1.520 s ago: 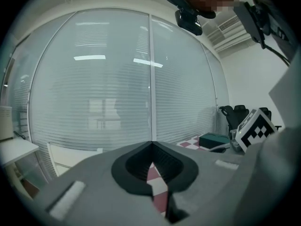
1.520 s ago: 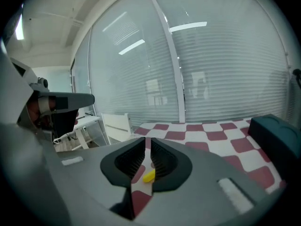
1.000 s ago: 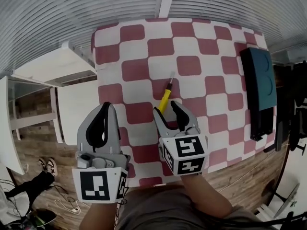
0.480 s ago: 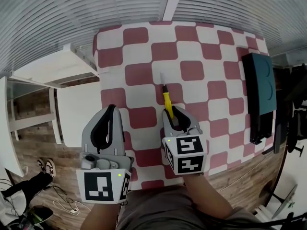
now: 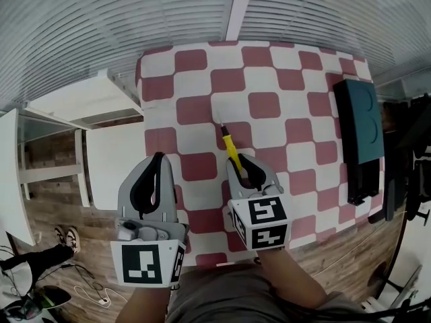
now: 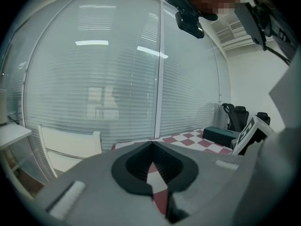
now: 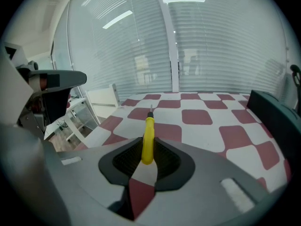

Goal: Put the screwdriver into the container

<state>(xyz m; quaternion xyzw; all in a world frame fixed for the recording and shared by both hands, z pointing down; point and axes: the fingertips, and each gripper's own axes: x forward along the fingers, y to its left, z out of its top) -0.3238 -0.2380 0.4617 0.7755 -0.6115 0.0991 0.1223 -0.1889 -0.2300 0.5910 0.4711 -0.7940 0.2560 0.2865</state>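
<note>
One screwdriver (image 5: pixel 231 148) is seen, with a slim, round yellow plastic handle, a short black collar and a thin metal shaft. Its handle end is clamped between the ribbed black pads of the right gripper (image 5: pixel 244 161), whose jaws have just been closing on it. The shaft is pointed away over the counter (image 5: pixel 296 79), which is covered by a cloth of rounded red and white squares. The left gripper (image 5: pixel 157 159), of smooth grey plastic, is held beside it at the counter's near left corner, its jaws brought together with nothing between them. One black-and-white marker cube is carried on each of the two grippers. One container (image 5: pixel 360 116), a dark teal rectangular box with two rounded outlines on its top, is set at the counter's right edge, well apart from the screwdriver.
</note>
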